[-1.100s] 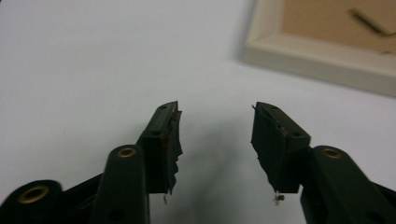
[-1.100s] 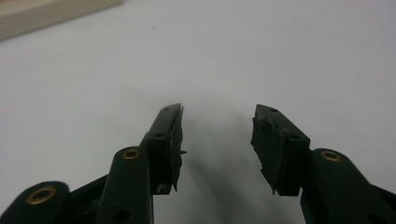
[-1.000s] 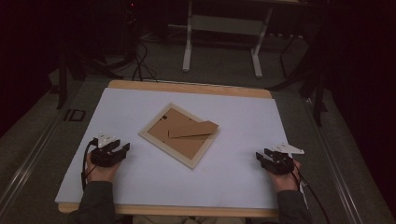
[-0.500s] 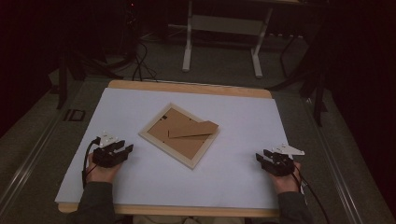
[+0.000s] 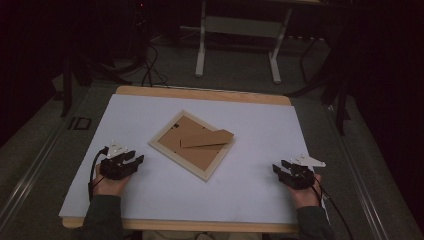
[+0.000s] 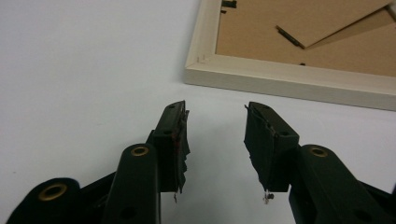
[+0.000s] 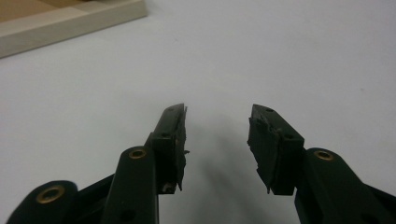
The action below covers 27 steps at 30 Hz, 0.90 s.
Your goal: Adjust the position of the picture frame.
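Left hand-held gripper [image 5: 134,159] jaws apart, just closing; right hand-held gripper [image 5: 278,170] jaws apart.

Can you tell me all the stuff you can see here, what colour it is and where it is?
picture frame: one, pale wood with a brown back, lying face down near the middle of the table, turned cornerwise.
stand flap: one, brown card, lying across the frame's back.
table: one, white top with a wooden edge, under everything.
desk legs: one white pair, on the floor beyond the table.
cables: a few, black, on the floor beyond the table's far left corner.
left gripper: one, black, on the table left of the frame, jaws open, nothing between them.
right gripper: one, black, near the table's right edge, jaws open and empty.
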Tool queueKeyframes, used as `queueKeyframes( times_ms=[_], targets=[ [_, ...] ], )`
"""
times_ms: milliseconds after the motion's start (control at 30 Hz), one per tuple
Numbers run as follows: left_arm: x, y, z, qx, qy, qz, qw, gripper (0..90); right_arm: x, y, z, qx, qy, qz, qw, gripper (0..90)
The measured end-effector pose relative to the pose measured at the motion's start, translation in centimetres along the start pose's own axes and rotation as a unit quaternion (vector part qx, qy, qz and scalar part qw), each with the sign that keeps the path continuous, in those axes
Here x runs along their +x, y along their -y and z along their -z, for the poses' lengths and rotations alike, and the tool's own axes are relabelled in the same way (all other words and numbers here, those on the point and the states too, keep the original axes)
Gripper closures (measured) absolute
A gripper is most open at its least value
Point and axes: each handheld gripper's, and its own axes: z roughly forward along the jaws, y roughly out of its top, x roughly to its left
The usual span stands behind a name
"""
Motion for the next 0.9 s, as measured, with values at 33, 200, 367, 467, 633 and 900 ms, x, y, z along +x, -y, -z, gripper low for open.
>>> queueKeyframes(
  times_ms=[33, 200, 367, 467, 633, 900],
  targets=[
    [0.0, 0.0, 0.0, 0.001, 0.002, 0.000, 1.0000, 61.4, 0.1, -0.1, 0.1, -0.002, 0.000, 0.001, 1.0000, 55.4],
    [0.0, -0.3, 0.1, 0.004, 0.014, -0.002, 0.9999, 65.5, 1.2, -0.6, 0.1, -0.003, -0.008, 0.017, 0.9998, 55.2],
    [-0.1, -0.7, 0.4, 0.001, 0.023, -0.001, 0.9997, 68.0, 2.1, -1.1, -0.3, 0.001, -0.021, 0.032, 0.9993, 56.0],
    [0.0, -0.9, 0.4, -0.002, 0.027, 0.005, 0.9996, 70.3, 2.5, -1.6, -0.5, 0.001, -0.031, 0.040, 0.9987, 58.3],
    [0.1, -1.3, 0.3, -0.005, 0.026, 0.009, 0.9996, 75.4, 3.1, -2.9, -1.0, -0.005, -0.047, 0.045, 0.9979, 65.4],
    [-0.5, -1.9, 0.0, -0.004, 0.020, -0.005, 0.9998, 83.2, 4.0, -5.1, -2.6, -0.016, -0.059, 0.058, 0.9965, 79.4]
  ],
)
